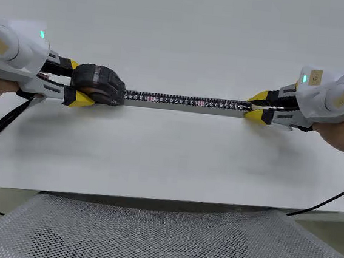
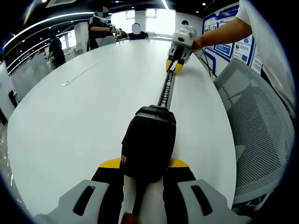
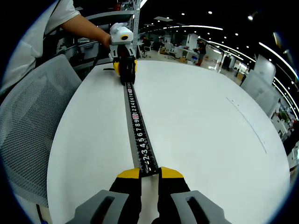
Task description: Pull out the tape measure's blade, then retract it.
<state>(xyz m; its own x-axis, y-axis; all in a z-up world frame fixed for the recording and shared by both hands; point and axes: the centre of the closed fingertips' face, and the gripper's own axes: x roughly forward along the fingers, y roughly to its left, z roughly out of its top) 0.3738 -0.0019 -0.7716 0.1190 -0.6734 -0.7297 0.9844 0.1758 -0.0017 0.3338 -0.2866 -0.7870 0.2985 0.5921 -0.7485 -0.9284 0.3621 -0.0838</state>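
The black tape measure case (image 1: 98,83) rests on the white table (image 1: 175,160), and my left gripper (image 1: 83,84) is shut on it; the case (image 2: 148,142) sits between the yellow-tipped jaws in the left gripper view. Its dark numbered blade (image 1: 187,100) stretches rightward across the table. My right gripper (image 1: 255,106) is shut on the blade's end. In the right gripper view the blade (image 3: 138,135) runs from my right gripper (image 3: 150,173) away to the left gripper (image 3: 123,63). The left gripper view has the blade (image 2: 166,88) leading to the right gripper (image 2: 175,66).
A grey mesh chair (image 1: 161,238) stands at the table's near edge. A black strap (image 1: 8,116) hangs from the left gripper and a cable (image 1: 329,202) trails from the right. People (image 2: 100,28) stand far beyond the table.
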